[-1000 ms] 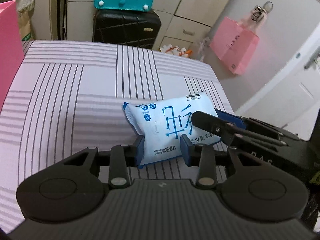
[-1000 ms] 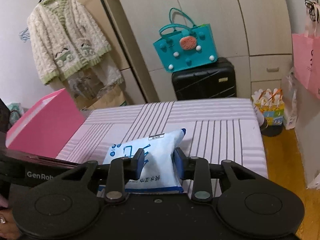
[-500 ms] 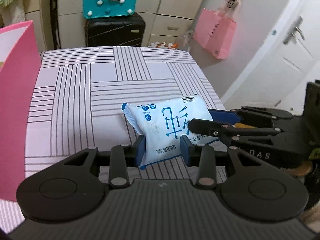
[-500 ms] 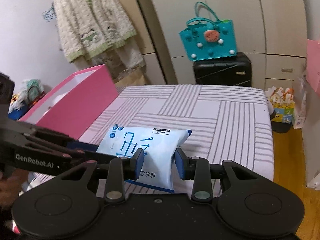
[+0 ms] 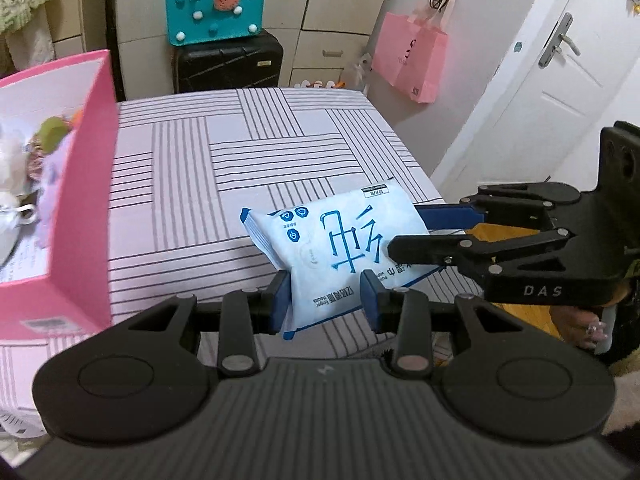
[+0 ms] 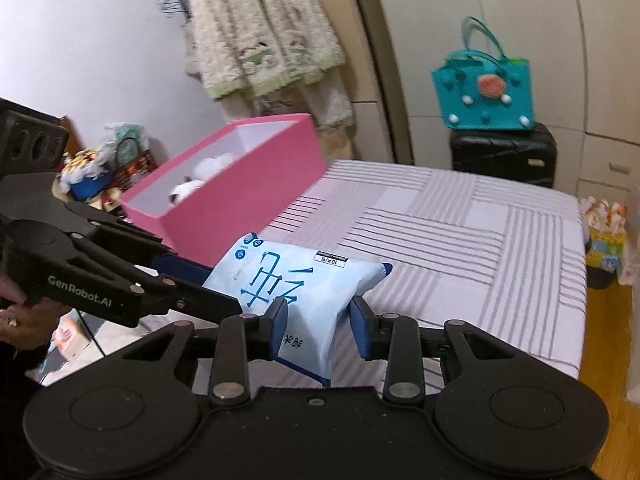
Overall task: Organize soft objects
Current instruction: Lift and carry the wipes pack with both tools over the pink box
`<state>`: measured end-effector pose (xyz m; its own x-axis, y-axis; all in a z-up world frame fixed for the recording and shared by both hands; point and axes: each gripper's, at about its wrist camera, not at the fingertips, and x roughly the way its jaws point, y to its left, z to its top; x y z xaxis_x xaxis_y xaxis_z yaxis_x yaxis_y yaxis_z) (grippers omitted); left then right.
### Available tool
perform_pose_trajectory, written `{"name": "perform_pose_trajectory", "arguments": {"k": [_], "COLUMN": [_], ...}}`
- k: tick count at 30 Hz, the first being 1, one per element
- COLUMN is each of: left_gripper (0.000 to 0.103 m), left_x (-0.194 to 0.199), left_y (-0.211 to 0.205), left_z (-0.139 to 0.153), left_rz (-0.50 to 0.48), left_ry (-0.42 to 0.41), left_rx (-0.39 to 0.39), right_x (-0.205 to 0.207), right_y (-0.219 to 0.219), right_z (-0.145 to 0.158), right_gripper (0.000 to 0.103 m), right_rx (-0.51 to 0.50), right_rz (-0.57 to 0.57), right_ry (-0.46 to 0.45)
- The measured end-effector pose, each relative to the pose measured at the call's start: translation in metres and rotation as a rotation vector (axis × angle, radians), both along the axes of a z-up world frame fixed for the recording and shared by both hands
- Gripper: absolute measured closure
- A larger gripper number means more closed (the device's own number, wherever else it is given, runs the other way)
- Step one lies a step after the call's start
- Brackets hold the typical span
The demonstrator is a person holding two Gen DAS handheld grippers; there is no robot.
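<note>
2 grippers pinch 1 wipes pack beside 1 pink box.

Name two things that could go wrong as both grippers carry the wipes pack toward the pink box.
1. The wipes pack is soft and sags between the left gripper and right gripper; uneven pulling might slip it free.
2. The pink box already holds plush toys, so the pack might catch its wall.

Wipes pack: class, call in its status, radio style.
Left gripper and right gripper both shut on wipes pack, held above the bed. Pink box open, toys inside. Path looks clear.
</note>
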<state>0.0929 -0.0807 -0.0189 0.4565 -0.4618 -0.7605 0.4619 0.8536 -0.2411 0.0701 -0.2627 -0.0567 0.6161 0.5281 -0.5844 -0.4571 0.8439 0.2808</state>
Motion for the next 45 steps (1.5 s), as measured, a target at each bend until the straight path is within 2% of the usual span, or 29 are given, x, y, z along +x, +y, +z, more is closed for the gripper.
{"name": "perform_pose_trajectory", "arguments": {"k": [11, 16, 22, 32, 38, 40, 45], "left_gripper": [0.067, 0.067, 0.067, 0.067, 0.067, 0.067, 0.067], "left_x": [-0.033, -0.037, -0.034, 0.0, 0.04, 0.052, 0.082], "left_y": [0.054, 0.078, 0.107, 0.156, 0.181, 0.189, 0.205], "left_z": [0.03, 0.037, 0.047, 0.066, 0.059, 0.055, 0.043], "left_rz": [0.061, 0.09, 0.134, 0.217, 0.307, 0.335, 0.362], "left_ry": [-0.08, -0.089, -0.148, -0.245, -0.272, -0.266, -0.205], "left_rx": [0.025, 0.023, 0.02, -0.033, -0.05, -0.067, -0.112], "right_x": [-0.011, -0.005, 0.006, 0.047, 0.087, 0.103, 0.152], "right_y": [0.055, 0.081, 0.111, 0.16, 0.188, 0.202, 0.227], "right_z": [0.042, 0.053, 0.065, 0.084, 0.088, 0.085, 0.076], "right_gripper": [0.061, 0.06, 0.058, 0.058, 0.056, 0.056, 0.056], "right_rx": [-0.062, -0.075, -0.088, -0.107, -0.137, -0.182, -0.207], "right_rz": [0.199, 0.251, 0.292, 0.299, 0.327, 0.35, 0.349], "right_ry": [-0.097, -0.114, -0.133, -0.194, -0.224, -0.247, -0.18]}}
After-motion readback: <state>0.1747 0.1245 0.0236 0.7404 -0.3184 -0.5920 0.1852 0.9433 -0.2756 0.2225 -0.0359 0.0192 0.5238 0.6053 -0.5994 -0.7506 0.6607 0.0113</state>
